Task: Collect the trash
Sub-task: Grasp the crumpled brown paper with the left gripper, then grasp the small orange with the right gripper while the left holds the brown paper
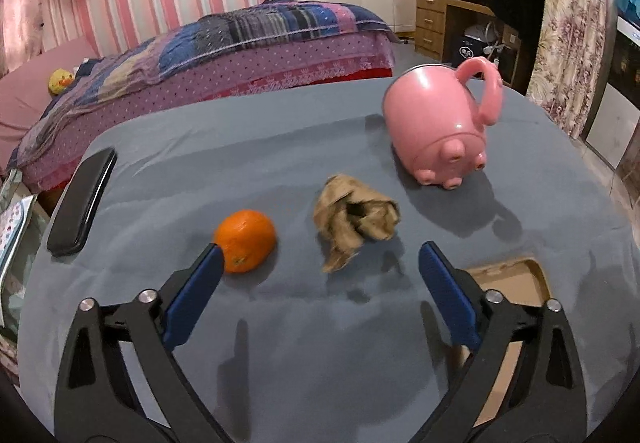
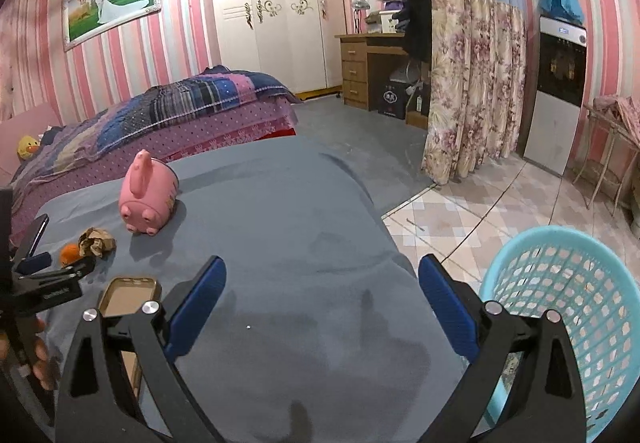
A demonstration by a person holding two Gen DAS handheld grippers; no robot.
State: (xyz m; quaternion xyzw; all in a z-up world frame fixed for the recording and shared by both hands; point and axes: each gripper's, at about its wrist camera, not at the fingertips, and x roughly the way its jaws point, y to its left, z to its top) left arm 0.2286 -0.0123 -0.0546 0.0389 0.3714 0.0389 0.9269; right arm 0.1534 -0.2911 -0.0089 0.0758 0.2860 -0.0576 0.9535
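Grey-blue cloth-covered table (image 1: 304, 323) in a pink-striped bedroom. Crumpled brown paper wad (image 1: 354, 221) near the middle of the cloth, between a tangerine (image 1: 246, 241) on its left and a pink pig-shaped mug (image 1: 438, 127) tipped on its side farther back to the right; all three apart from one another. Black phone (image 1: 82, 203) near the left edge of the table. Shallow brown tin tray (image 1: 516, 275) on the cloth close to the right finger.

Left gripper (image 1: 320, 263) above the cloth just short of the wad, blue fingers (image 1: 196, 297) spread wide, nothing between them, left fingertip overlapping the tangerine in the view; contact impossible to tell.

Right gripper (image 2: 322, 277) over bare cloth well to the right of the wad, fingers (image 2: 448, 309) likewise spread wide and empty. Light blue plastic mesh basket (image 2: 560, 283) on the tiled floor just off the table's right edge.
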